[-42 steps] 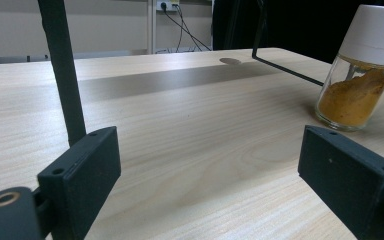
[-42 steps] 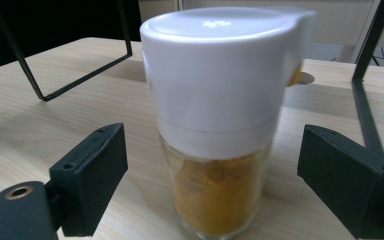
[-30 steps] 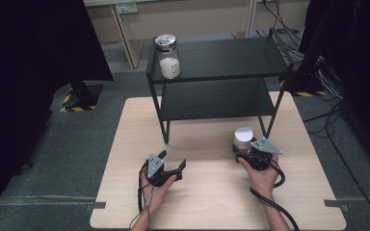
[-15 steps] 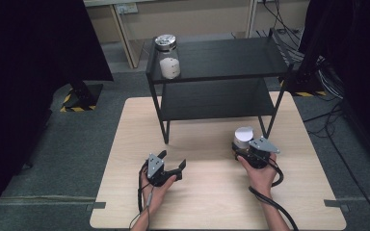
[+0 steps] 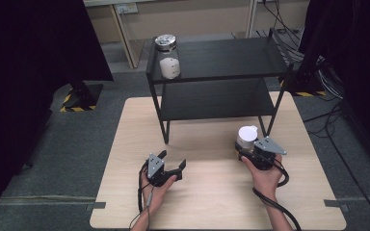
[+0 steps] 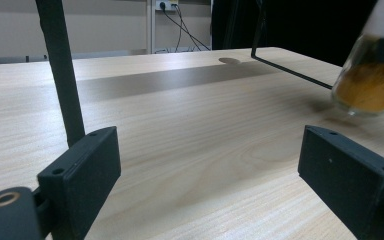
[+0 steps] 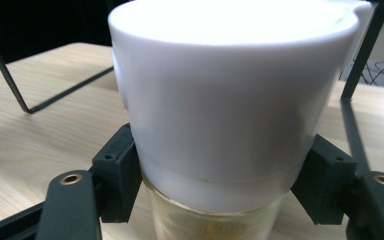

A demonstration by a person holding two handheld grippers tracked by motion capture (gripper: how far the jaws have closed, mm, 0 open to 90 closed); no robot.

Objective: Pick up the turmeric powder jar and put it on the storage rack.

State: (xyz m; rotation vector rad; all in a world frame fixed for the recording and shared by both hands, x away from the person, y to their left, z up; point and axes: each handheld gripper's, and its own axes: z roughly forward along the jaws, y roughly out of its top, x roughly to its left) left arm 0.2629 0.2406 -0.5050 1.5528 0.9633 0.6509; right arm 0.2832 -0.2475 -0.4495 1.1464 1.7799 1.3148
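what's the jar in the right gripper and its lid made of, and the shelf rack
Jar: probably clear glass, see-through wall with amber contents showing. Its lid: likely plastic, smooth matte white, opaque. Shelf rack: looks like black-painted metal, thin straight legs and flat dark shelves. The right gripper is clamped on the jar just below the lid.

Two jars are showing: one white-lidded jar on the table and one metal-lidded jar on the shelf rack. Two grippers are resting over the table: the left gripper and the right gripper. One rack with two shelves is standing there.

Right gripper clamps white-lidded jar, contents apparently amber.
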